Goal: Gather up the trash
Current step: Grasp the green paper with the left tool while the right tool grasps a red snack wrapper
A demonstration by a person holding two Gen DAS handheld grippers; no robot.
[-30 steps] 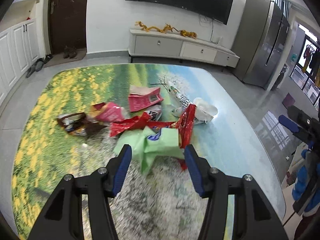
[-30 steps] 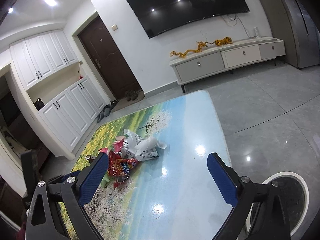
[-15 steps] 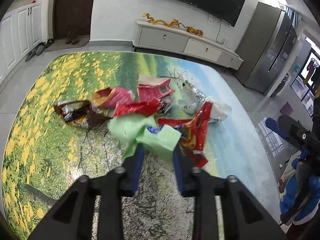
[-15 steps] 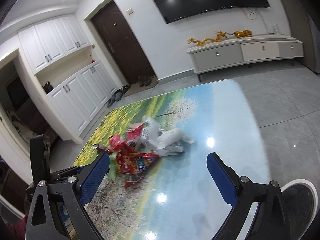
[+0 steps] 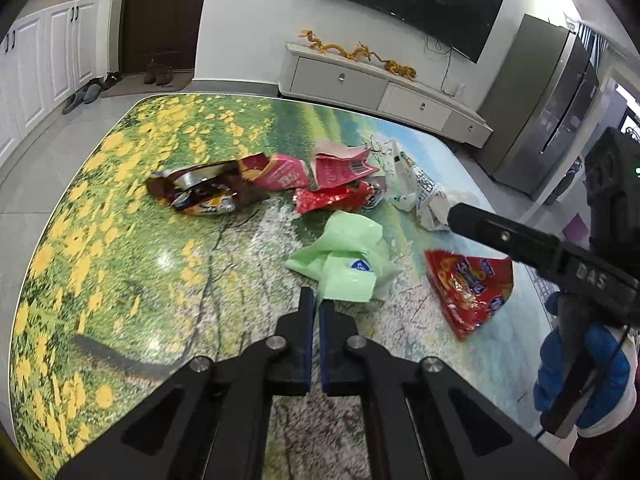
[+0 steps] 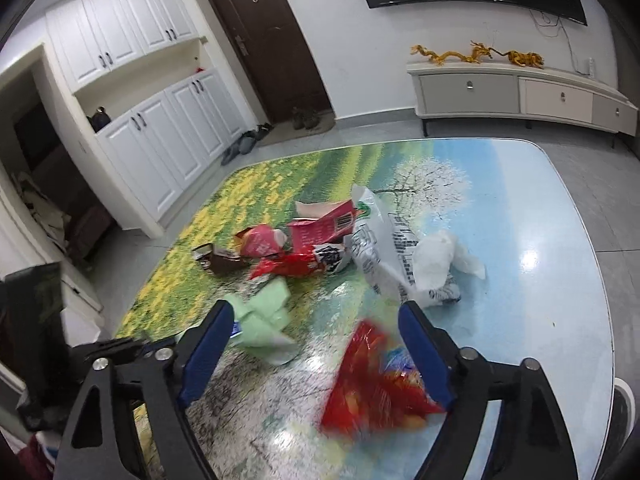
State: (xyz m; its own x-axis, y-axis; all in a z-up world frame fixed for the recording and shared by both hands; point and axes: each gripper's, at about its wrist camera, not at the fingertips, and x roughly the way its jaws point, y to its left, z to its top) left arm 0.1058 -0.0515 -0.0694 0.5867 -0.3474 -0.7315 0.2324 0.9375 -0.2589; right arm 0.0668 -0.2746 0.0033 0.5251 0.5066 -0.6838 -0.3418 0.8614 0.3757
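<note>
Black tongs (blue pads)

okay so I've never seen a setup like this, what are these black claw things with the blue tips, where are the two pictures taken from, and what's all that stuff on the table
There is no robot here. A person holds a hand tool in each hand, and each tool ends in two black jaws with blue pads. A wide-angle camera on each tool looks forward along those jaws, which is why the room looks bent.

One picture comes from the left tool. The left gripper has its jaws shut on an edge of the green plastic bag. The other comes from the right tool. The right gripper has its jaws wide open, just above a red snack wrapper, holding nothing.

The table has a glossy landscape print. On it lies litter: a white printed bag, a pink carton and a brown wrapper.
</note>
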